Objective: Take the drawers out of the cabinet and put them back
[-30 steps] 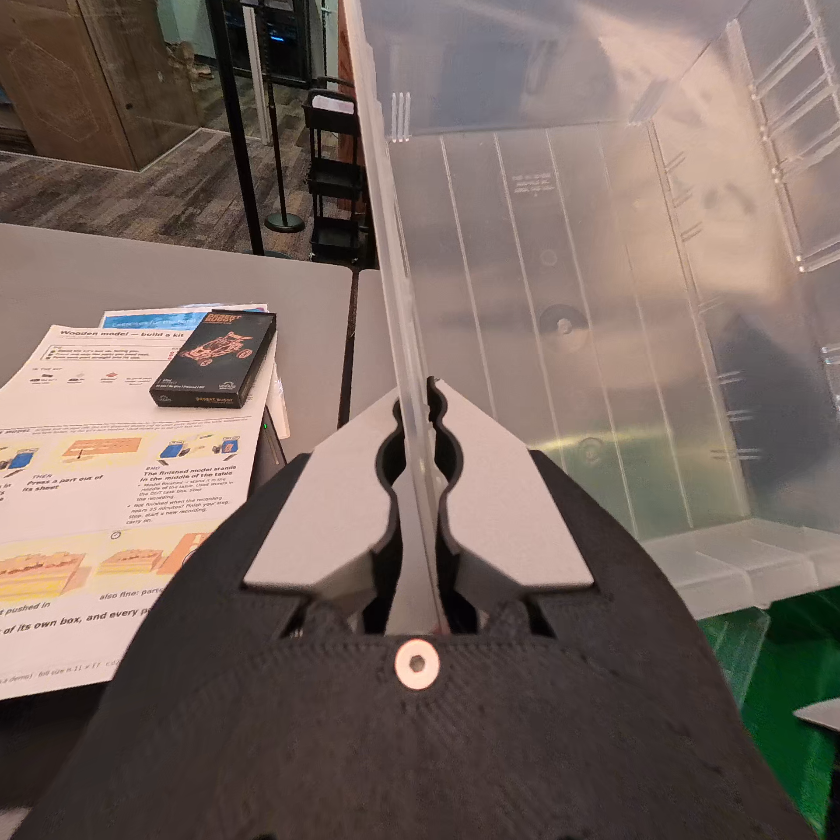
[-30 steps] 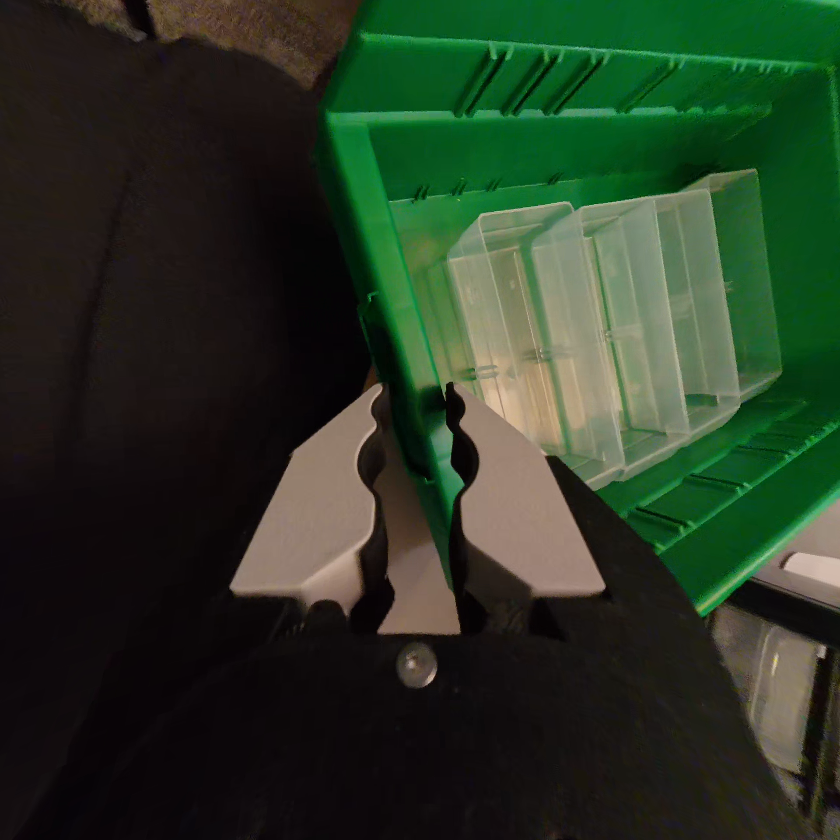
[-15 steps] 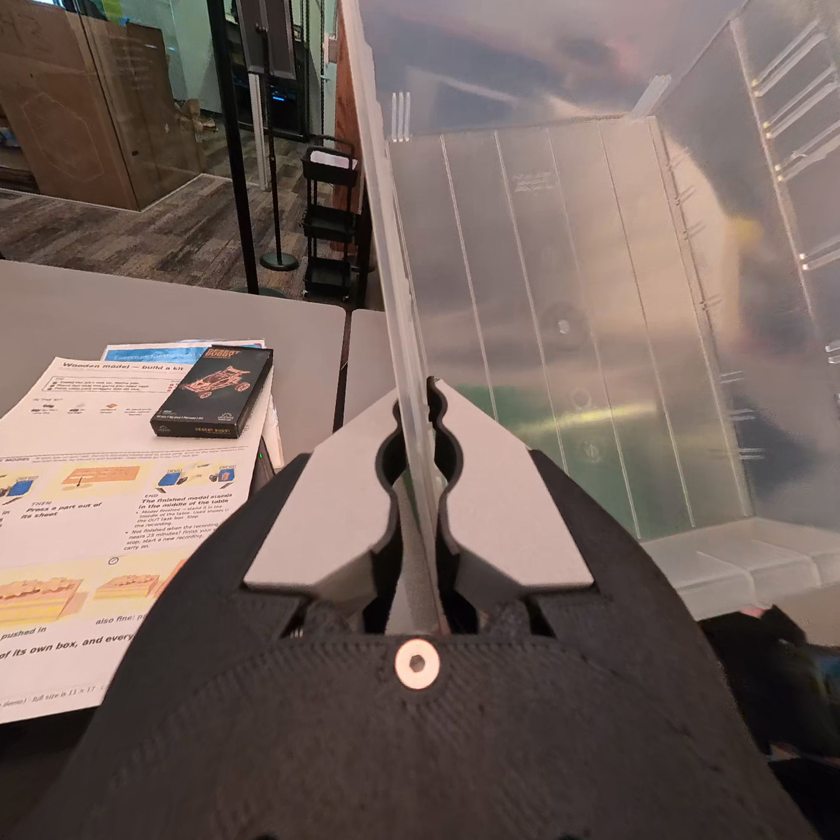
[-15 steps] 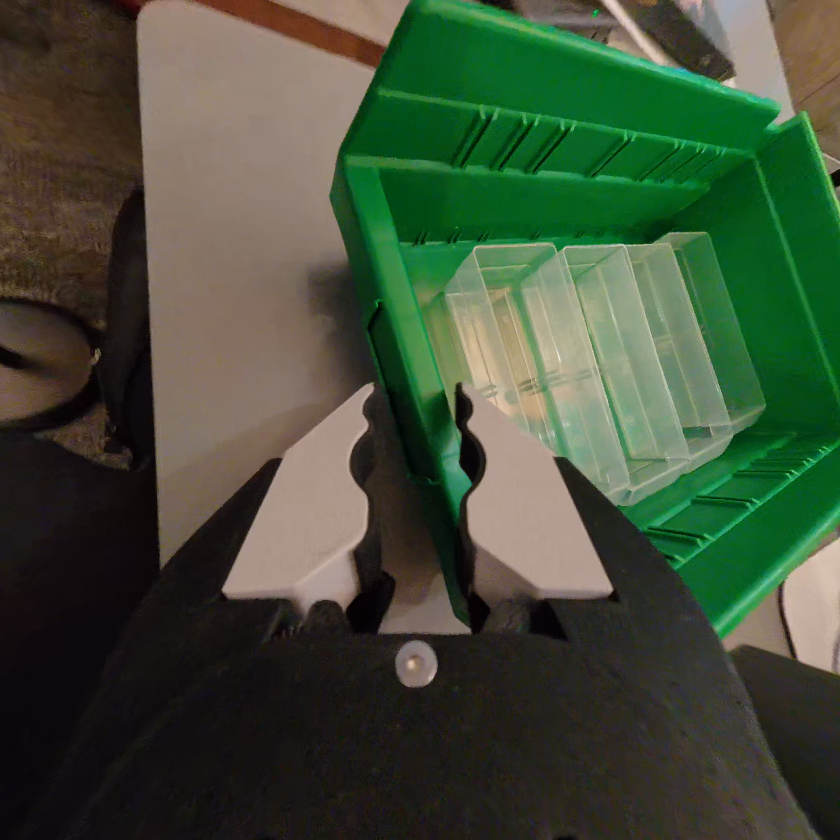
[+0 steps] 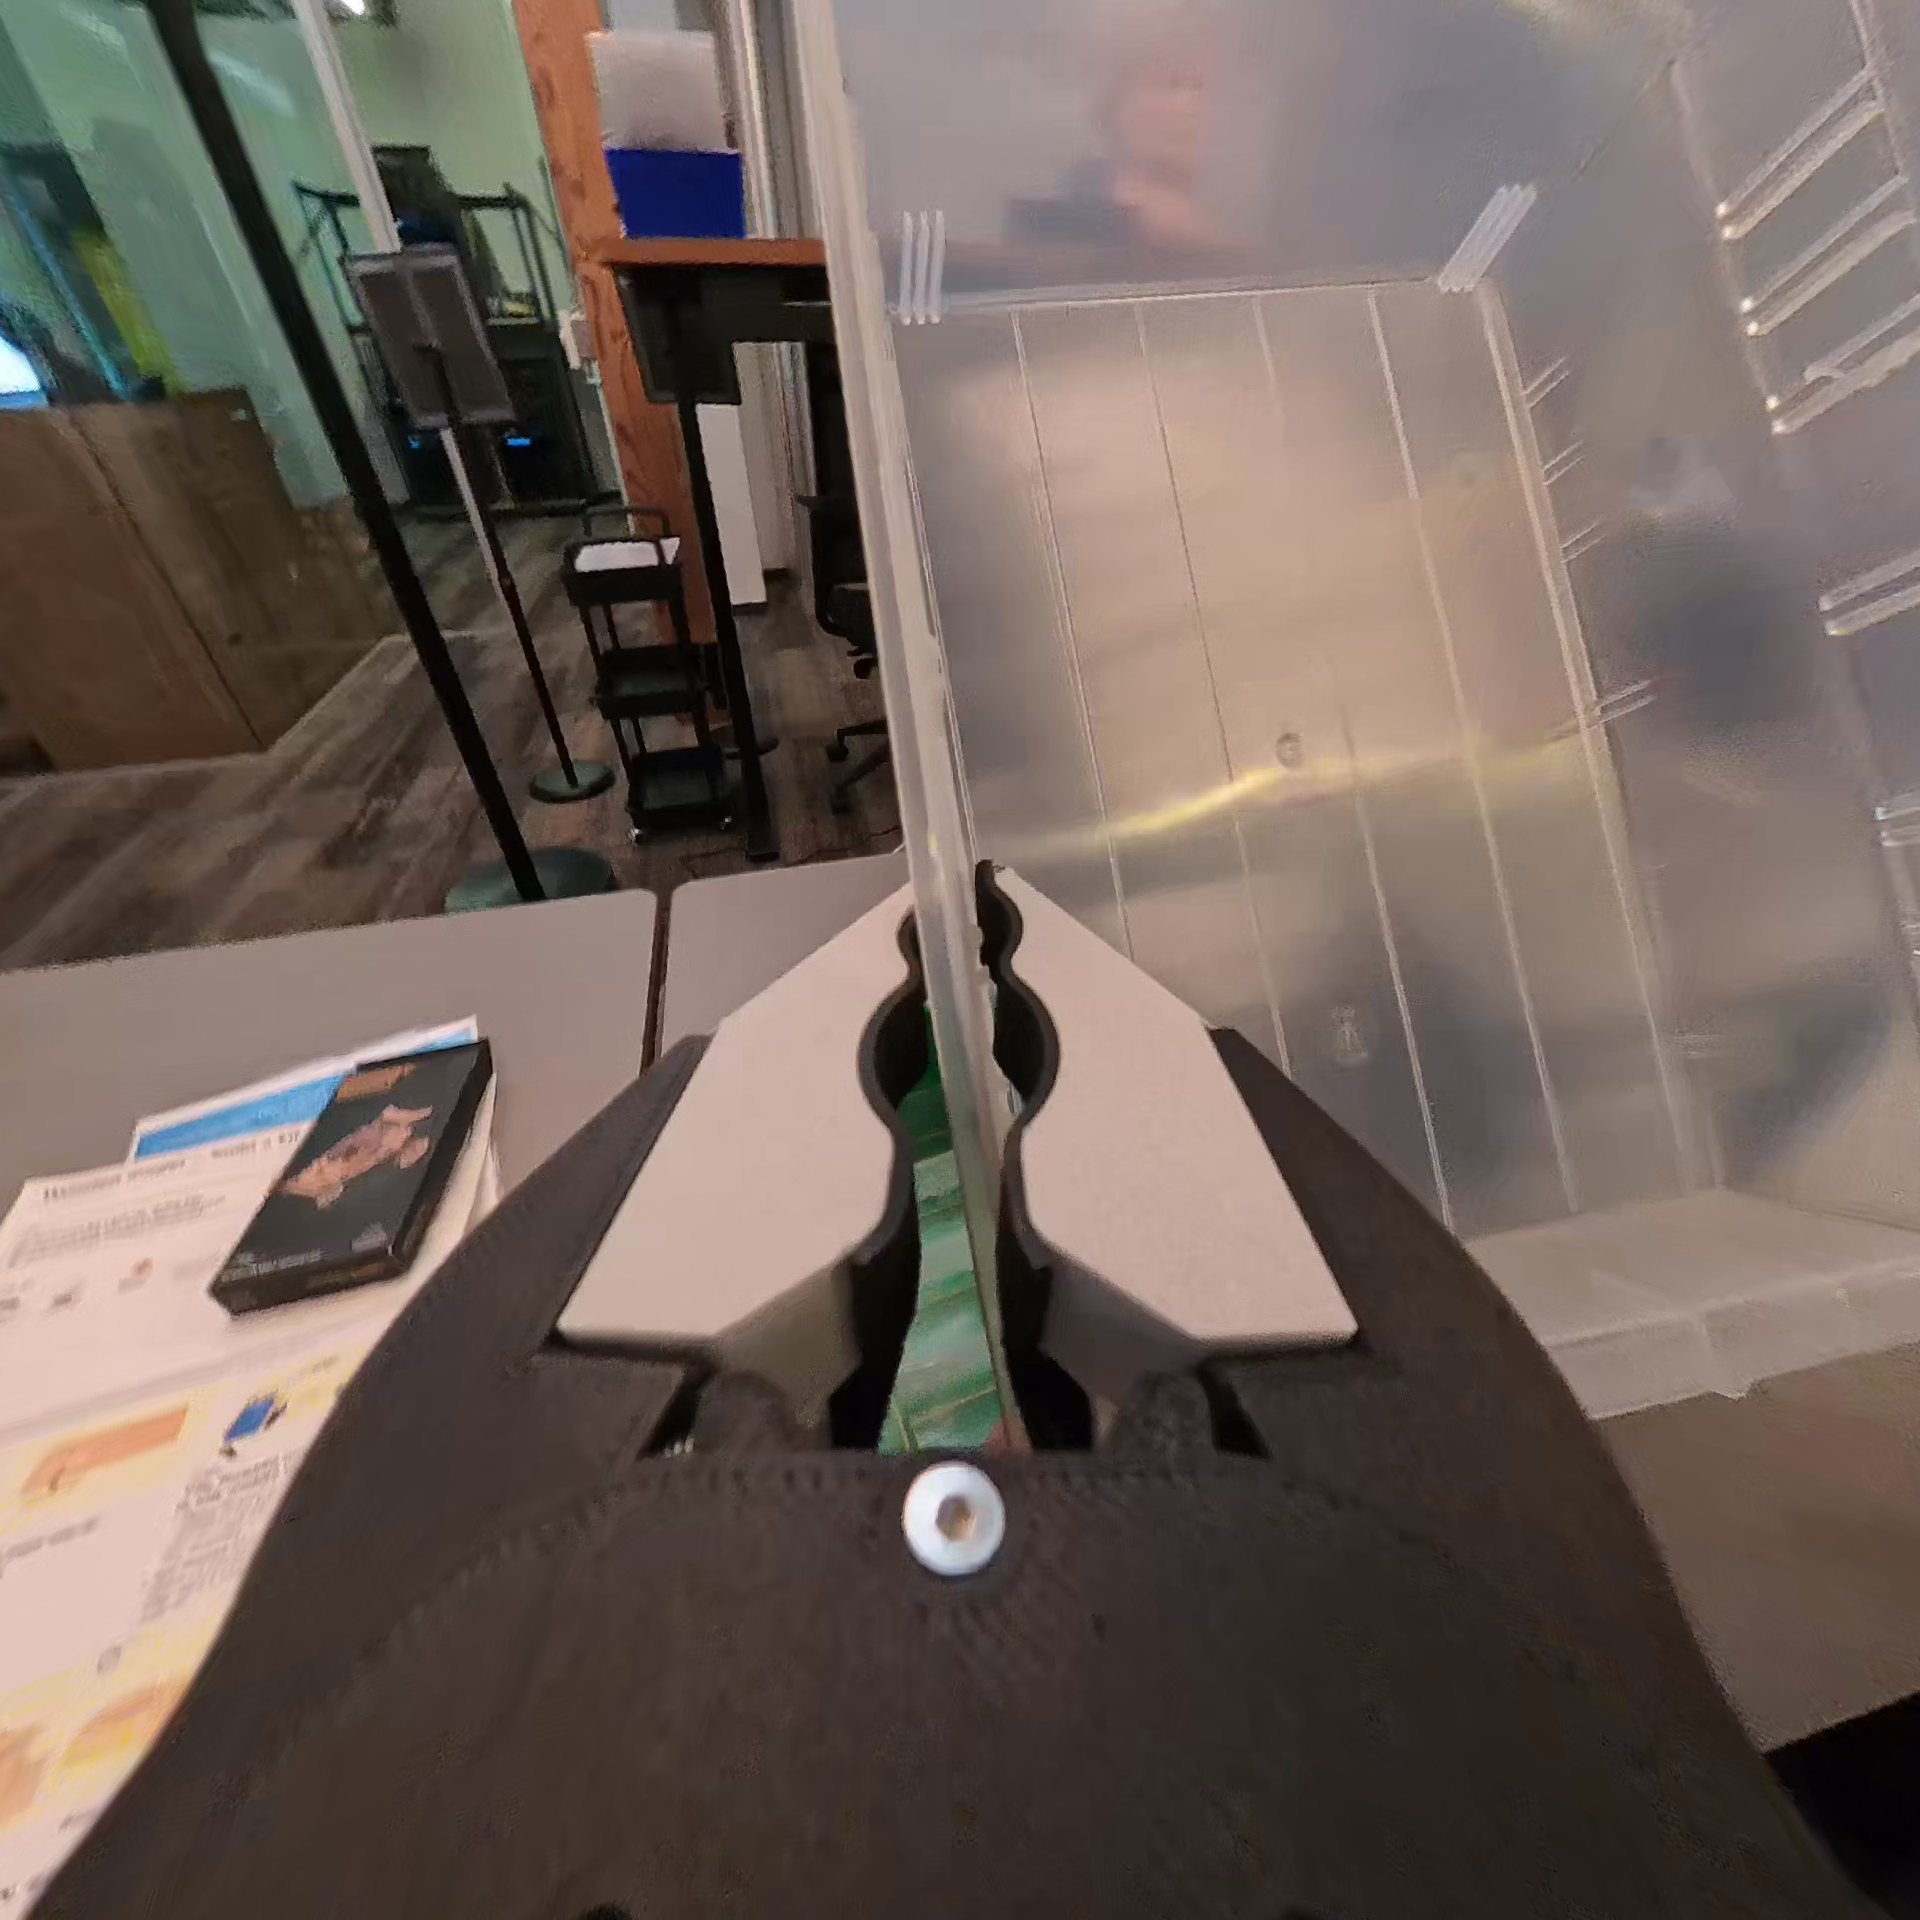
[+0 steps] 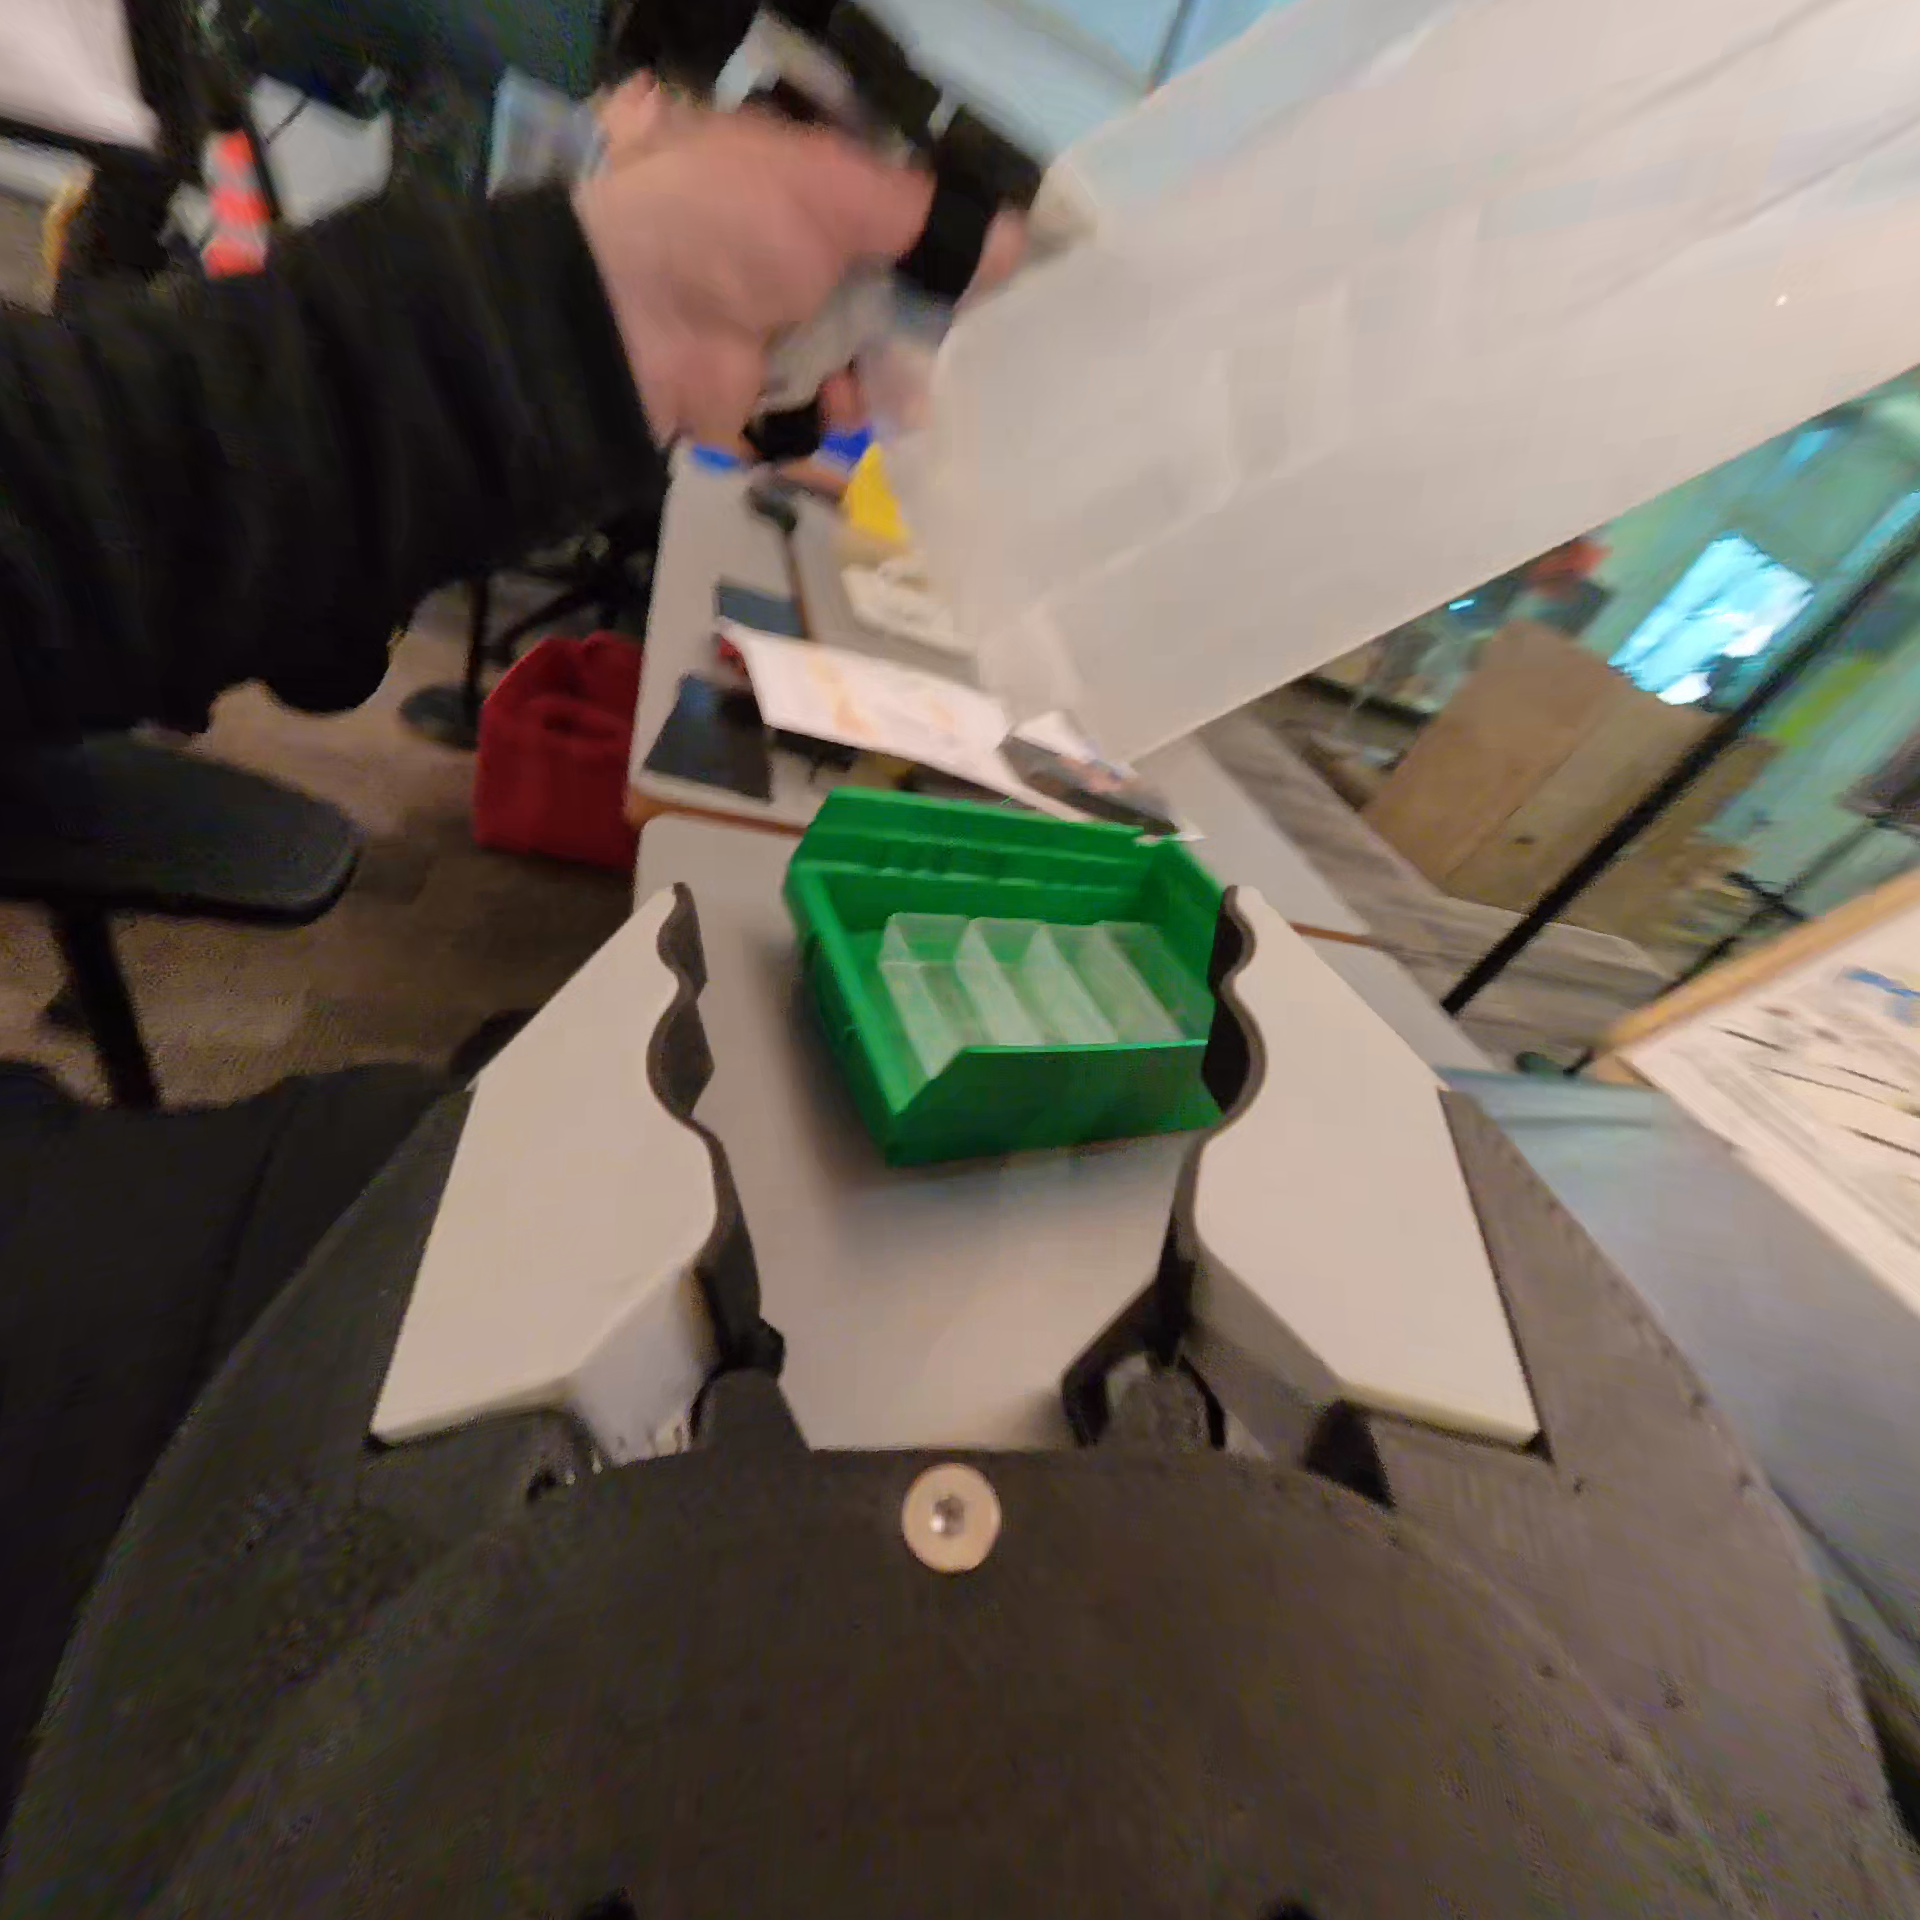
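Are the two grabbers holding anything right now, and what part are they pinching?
The left gripper has its jaws shut on the thin side wall of the clear plastic cabinet. The right gripper holds nothing; its jaws are open, with the green bin on the table beyond.

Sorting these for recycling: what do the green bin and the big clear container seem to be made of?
The green bin looks like opaque moulded plastic with a slight sheen, going by its ribbed walls. The clear container held in the left gripper seems thin translucent plastic: frosted, glossy reflections, moulded ribs, room showing faintly through.
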`<state>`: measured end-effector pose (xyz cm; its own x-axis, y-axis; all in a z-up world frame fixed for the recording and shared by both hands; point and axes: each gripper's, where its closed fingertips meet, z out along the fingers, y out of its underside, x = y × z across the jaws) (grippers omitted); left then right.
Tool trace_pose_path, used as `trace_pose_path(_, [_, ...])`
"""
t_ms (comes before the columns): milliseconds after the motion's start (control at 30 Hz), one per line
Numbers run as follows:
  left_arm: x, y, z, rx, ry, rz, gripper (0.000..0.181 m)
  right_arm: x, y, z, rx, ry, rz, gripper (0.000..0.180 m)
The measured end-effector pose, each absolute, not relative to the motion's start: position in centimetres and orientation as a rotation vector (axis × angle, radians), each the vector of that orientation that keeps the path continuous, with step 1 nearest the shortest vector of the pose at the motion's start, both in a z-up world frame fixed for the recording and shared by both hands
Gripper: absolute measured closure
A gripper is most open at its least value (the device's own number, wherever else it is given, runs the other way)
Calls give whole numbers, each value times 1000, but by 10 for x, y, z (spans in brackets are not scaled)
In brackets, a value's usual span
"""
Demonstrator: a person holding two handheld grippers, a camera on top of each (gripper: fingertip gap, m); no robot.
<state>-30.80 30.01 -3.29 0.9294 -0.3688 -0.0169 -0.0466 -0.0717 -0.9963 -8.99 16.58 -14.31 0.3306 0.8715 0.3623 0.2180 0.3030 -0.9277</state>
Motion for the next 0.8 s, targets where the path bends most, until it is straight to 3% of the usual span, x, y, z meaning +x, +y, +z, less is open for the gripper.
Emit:
trace_pose_path(133, [-218, 300, -21, -1609, 498, -210, 177, -12, 157, -91, -1194, -921, 583, 77])
trace_pose_path(267, [-94, 298, -27, -1547, 711, -260, 178, 45, 147, -74, -1230, -763, 530, 73])
trace_pose_path(700, [227, 256, -92, -1465, 1020, -635, 175, 293, 93, -80, -1255, -191, 288, 101])
trace_pose_path(800, [274, 232, -121, -1494, 1077, -782, 174, 335, 71, -79, -1218, -146, 180, 116])
